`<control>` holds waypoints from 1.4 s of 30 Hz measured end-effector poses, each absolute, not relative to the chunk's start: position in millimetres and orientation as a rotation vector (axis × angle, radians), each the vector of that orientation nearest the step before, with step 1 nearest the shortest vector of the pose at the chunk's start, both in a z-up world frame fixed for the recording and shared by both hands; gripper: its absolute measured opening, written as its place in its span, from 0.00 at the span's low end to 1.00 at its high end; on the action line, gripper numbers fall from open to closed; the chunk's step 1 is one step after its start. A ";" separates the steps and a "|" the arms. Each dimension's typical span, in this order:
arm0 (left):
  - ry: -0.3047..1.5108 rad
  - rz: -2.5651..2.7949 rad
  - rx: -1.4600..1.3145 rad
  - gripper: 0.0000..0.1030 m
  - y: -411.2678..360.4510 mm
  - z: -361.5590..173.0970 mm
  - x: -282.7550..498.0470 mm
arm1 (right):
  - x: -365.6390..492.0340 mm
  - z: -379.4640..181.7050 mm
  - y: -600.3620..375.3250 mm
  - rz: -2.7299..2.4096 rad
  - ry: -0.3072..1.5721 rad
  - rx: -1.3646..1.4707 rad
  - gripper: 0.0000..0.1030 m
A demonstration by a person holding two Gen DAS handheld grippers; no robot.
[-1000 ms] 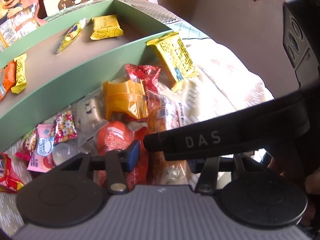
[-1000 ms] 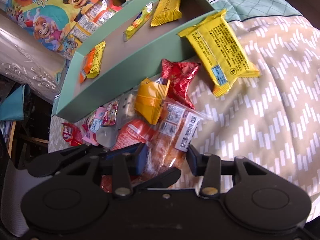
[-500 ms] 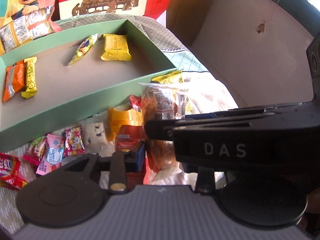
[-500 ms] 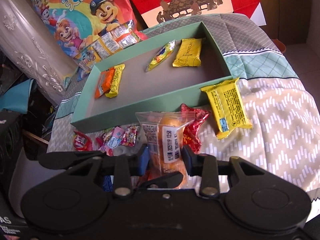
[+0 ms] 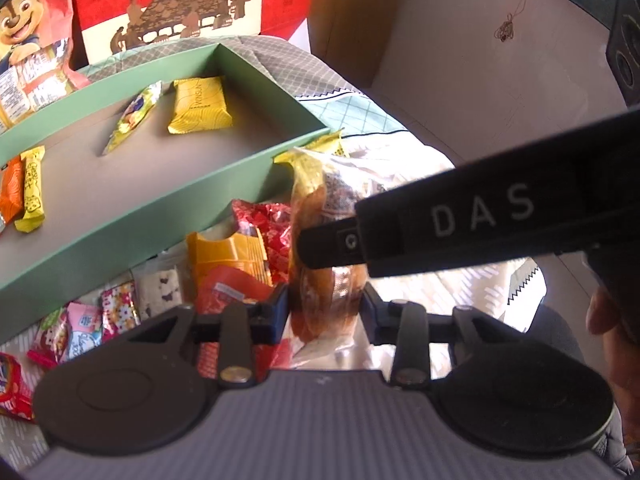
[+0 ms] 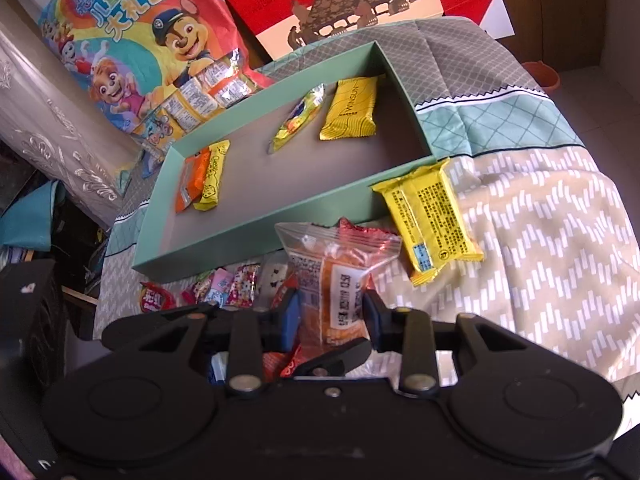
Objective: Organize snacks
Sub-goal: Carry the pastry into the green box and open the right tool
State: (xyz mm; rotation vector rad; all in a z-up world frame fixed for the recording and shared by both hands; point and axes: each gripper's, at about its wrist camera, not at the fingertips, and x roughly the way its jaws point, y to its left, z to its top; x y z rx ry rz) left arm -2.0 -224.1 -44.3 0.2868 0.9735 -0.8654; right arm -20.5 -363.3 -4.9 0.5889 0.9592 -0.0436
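Four packets are counted inside the green tray (image 6: 256,216): two at its left end, two near its right end, with bare floor between them. A clear-wrapped orange bun (image 6: 332,300) is clamped by the right gripper (image 6: 330,314), raised just before the tray's near wall. The left gripper (image 5: 324,312) is seen straddling the same bun; contact cannot be told. A yellow packet (image 6: 430,216) is propped on the tray's near right corner.
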 end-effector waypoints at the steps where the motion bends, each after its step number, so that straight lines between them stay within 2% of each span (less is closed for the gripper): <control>1: 0.984 -0.866 0.273 0.34 -225.7 -43.7 -0.9 | -22.5 -7.0 -367.7 -0.054 0.944 0.603 0.33; 4: 1.063 -0.870 0.215 0.34 -225.4 -49.5 7.9 | -28.1 -12.9 -366.2 -0.076 0.928 0.578 0.36; 9: 1.071 -0.848 0.211 0.34 -221.3 -47.9 9.5 | -30.3 -19.4 -345.5 -0.092 0.917 0.499 0.33; 15: 1.039 -0.812 0.206 0.34 -216.5 -18.2 23.5 | -15.6 5.2 -344.5 -0.051 0.890 0.482 0.33; 22: 1.029 -0.753 0.106 0.34 -195.0 3.5 61.8 | 33.0 30.7 -338.8 0.026 0.885 0.457 0.33; 29: 1.076 -0.713 0.030 0.34 -170.4 -3.0 87.3 | 70.8 18.2 -323.1 0.026 0.894 0.479 0.35; 35: 1.099 -0.698 0.034 0.34 -164.5 -10.9 109.0 | 92.6 15.3 -304.8 0.053 0.920 0.386 0.34; 42: 1.114 -0.665 0.027 0.34 -165.2 -13.0 187.2 | 166.7 14.3 -303.4 0.103 0.939 0.375 0.33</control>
